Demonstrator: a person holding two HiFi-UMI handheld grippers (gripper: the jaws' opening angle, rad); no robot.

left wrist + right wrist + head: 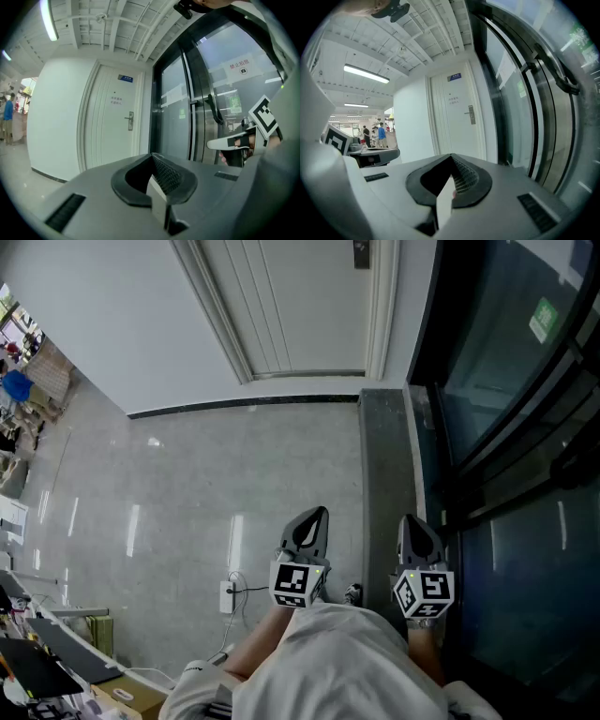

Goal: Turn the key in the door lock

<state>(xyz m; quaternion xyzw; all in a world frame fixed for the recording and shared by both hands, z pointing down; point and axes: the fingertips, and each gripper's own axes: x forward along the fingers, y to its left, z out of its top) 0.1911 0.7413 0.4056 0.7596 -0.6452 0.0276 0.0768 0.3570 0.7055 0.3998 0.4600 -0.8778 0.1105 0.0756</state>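
We are not making out any key: the door lock is showing far off and small, and whether a key is sitting in it is too fine to tell. In the head view the lock is sitting at 12 o'clock, cut off by the top edge. Its plate is standing upright, long axis running 12 to 6, with the lever handle pointing toward 9 o'clock in both gripper views. It is sitting at the right edge of the white door, well apart from both tongs. We are holding the left tongs and the right tongs side by side over the grey floor, aiming toward the door, both clenched on nothing. A dark glass door is running along at 3 o'clock, just beside the right tongs.
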